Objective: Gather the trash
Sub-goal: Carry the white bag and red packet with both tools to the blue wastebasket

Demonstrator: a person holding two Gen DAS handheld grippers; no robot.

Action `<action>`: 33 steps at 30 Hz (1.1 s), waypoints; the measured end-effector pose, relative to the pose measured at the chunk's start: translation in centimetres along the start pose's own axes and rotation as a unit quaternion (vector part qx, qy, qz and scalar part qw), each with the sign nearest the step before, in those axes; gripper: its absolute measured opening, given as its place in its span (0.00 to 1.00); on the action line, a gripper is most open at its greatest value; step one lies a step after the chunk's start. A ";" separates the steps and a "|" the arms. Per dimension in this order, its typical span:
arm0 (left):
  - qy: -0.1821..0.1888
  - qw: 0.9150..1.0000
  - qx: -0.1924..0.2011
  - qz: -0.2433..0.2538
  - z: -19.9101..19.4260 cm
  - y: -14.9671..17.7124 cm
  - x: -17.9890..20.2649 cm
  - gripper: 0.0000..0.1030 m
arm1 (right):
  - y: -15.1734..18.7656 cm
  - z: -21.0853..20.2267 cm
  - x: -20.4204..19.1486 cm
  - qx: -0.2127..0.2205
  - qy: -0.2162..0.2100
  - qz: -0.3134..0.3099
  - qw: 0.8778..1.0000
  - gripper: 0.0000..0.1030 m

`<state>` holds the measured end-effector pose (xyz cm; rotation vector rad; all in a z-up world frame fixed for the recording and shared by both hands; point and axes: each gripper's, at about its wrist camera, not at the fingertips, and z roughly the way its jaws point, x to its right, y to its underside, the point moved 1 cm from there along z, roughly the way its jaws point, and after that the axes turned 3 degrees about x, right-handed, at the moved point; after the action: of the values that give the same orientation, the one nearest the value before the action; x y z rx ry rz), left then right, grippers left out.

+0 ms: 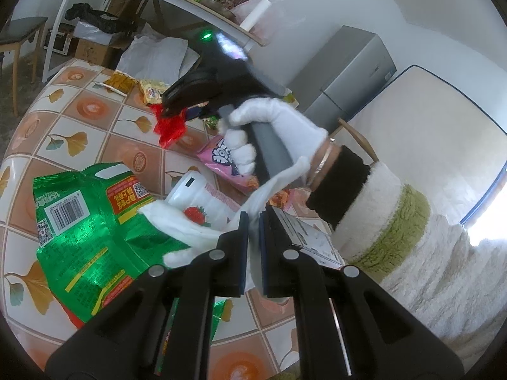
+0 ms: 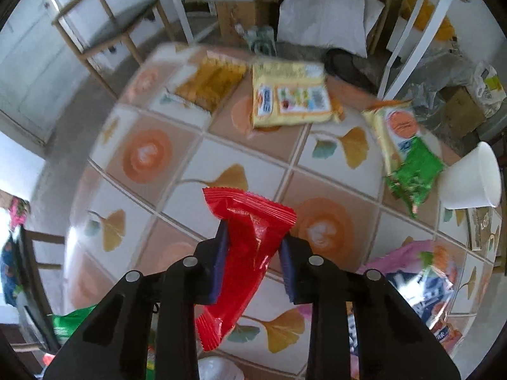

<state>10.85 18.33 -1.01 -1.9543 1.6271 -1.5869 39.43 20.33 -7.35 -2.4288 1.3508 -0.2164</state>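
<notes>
Tiled tabletop with ginkgo pattern, littered. Right gripper clamps a red wrapper above it. Left gripper pinches white plastic; green bag at nine o'clock, paper cup at two o'clock.

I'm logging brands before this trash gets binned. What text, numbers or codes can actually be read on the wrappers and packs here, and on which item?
Green bag: barcode, QR codes and Chinese print, too small to read.
Pink pack: large letters, partly hidden by the gloved hand.
Yellow pack: label blurred.
Red wrapper: no print visible.
Nothing reads clearly.
</notes>
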 end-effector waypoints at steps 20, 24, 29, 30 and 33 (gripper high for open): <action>0.053 0.995 0.057 0.062 -4.3 -5.8 6.9 0.05 | 19.5 -31.0 14.5 0.307 -0.056 0.142 0.939 0.28; 0.110 0.991 0.010 0.077 -1.9 -6.7 10.8 0.05 | 27.6 -33.0 19.0 0.330 -0.023 0.215 0.919 0.29; 0.183 0.973 -0.076 0.117 3.7 -5.9 18.3 0.05 | 39.6 -33.1 24.5 0.329 0.031 0.335 0.882 0.29; 0.191 0.969 -0.089 0.126 4.6 -5.4 19.7 0.05 | 42.7 -33.0 25.9 0.328 0.041 0.371 0.868 0.29; 0.225 0.950 -0.146 0.162 8.7 -3.1 25.4 0.05 | 50.1 -32.6 29.1 0.324 0.059 0.455 0.828 0.29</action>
<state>15.83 -4.37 12.73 -1.3805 2.3340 -1.8231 5.55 -35.93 3.04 -1.0764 1.9225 -0.4706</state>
